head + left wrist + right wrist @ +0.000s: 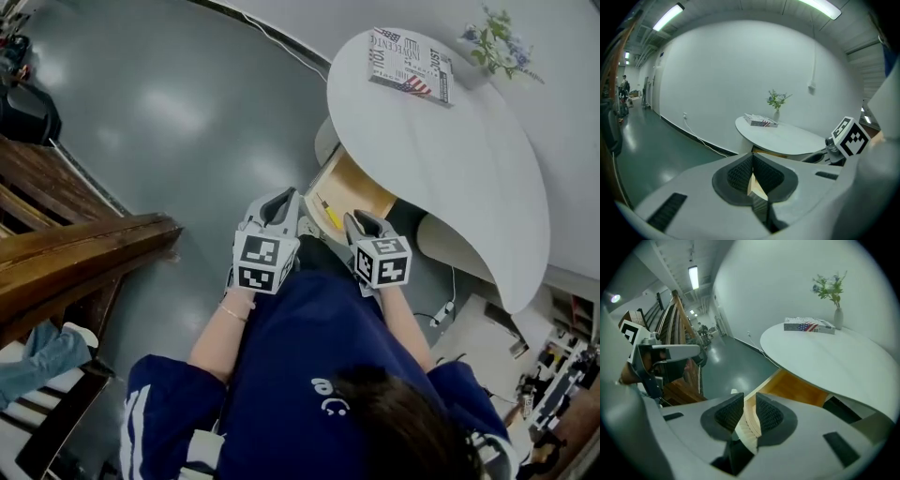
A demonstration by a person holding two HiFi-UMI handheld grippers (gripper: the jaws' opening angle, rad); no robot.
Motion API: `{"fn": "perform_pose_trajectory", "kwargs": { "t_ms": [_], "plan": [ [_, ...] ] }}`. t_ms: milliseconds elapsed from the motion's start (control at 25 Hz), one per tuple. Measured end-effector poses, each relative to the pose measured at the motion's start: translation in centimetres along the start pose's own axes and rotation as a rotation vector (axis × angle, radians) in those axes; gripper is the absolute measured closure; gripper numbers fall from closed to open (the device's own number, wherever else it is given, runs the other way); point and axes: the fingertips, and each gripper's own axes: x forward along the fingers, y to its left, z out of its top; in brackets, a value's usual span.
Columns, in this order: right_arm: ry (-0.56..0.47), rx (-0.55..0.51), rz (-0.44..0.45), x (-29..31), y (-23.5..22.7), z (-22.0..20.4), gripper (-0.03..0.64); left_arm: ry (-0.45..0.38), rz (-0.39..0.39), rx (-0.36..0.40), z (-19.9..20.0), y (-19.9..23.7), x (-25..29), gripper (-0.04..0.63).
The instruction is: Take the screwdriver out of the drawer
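A yellow-handled screwdriver [328,212] lies in the open wooden drawer [364,192] under the white table [450,159]. Both grippers hang side by side just in front of the drawer. My left gripper [278,200] is at the drawer's left corner, its pads [740,173] meeting at the tips with nothing held. My right gripper [364,221] is over the drawer's front edge. In the right gripper view its jaws [750,401] stand apart. The drawer's pale wooden edge [749,420] shows in the gap, and neither pad presses on it. Neither gripper view shows the screwdriver.
A book [411,66] and a small vase of flowers [497,42] sit at the table's far end. Dark wooden stairs [66,253] run along the left. Grey floor [187,122] lies beyond the drawer. A cable and boxes [469,328] lie at the right.
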Motion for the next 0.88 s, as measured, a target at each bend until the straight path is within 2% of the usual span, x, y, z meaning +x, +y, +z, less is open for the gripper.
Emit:
{"fn": "perform_pose_trajectory", "kwargs": {
  "t_ms": [280, 400, 480, 880],
  "plan": [
    [0.142, -0.059, 0.102, 3.9, -0.4, -0.8, 0.486, 0.042, 0.104, -0.072, -1.0, 1.5, -0.5, 0.591],
    [0.199, -0.066, 0.158, 5.3, -0.7, -1.8, 0.445, 0.040, 0.147, -0.116, -0.9, 2.0, -0.4, 0.591],
    [0.232, -0.080, 0.170, 6.1, -1.2, -2.4, 0.445, 0.041, 0.176, -0.150, -1.0, 2.2, -0.7, 0.591],
    [0.419, -0.222, 0.238, 10.7, -2.2, -5.9, 0.445, 0.082, 0.380, -0.202, -3.0, 4.7, -3.5, 0.591]
  ]
}}
